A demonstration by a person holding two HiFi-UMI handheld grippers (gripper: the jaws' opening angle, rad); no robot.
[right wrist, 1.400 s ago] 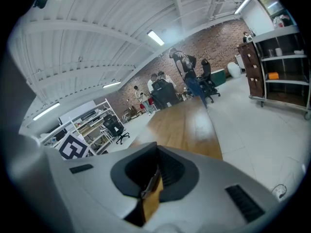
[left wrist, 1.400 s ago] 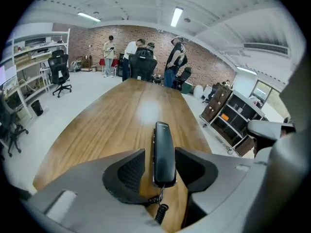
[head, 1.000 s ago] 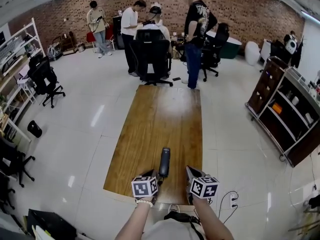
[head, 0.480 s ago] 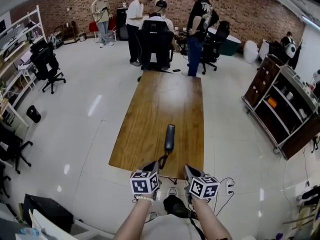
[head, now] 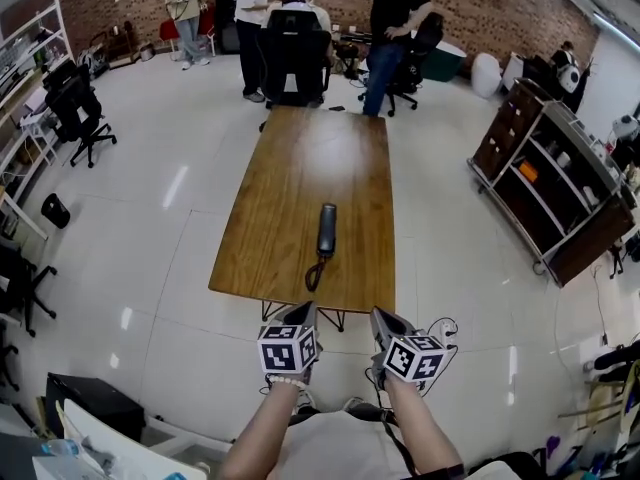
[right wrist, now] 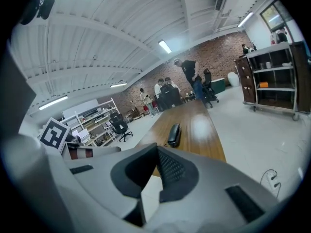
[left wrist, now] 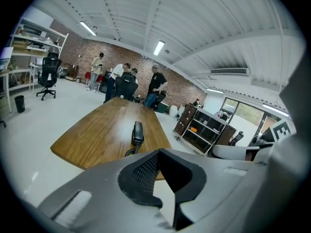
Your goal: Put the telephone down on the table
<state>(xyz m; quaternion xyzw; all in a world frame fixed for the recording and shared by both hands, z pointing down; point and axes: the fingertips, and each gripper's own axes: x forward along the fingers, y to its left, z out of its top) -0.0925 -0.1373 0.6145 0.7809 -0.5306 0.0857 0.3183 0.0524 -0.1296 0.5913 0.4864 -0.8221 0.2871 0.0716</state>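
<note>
The black telephone handset [head: 327, 230] lies flat on the long wooden table [head: 300, 158], near its near end. Its coiled cord [head: 314, 273] trails toward the table edge. The handset also shows in the left gripper view [left wrist: 138, 131] and the right gripper view [right wrist: 174, 134]. My left gripper [head: 304, 314] and right gripper [head: 384, 319] hang over the floor, short of the table's near edge and well apart from the handset. Both are shut with nothing in them, as the left gripper [left wrist: 160, 152] and the right gripper [right wrist: 157, 148] show in their own views.
Several people [head: 390, 13] and black office chairs [head: 294, 58] stand at the table's far end. A dark shelving cart [head: 545, 183] is on the right, white shelves and a chair [head: 75, 108] on the left. A cable and socket [head: 440, 326] lie on the floor by my right gripper.
Both grippers have drawn back from the table's near end, out over the floor. The handset stays lying on the table and now sits farther ahead of them.
</note>
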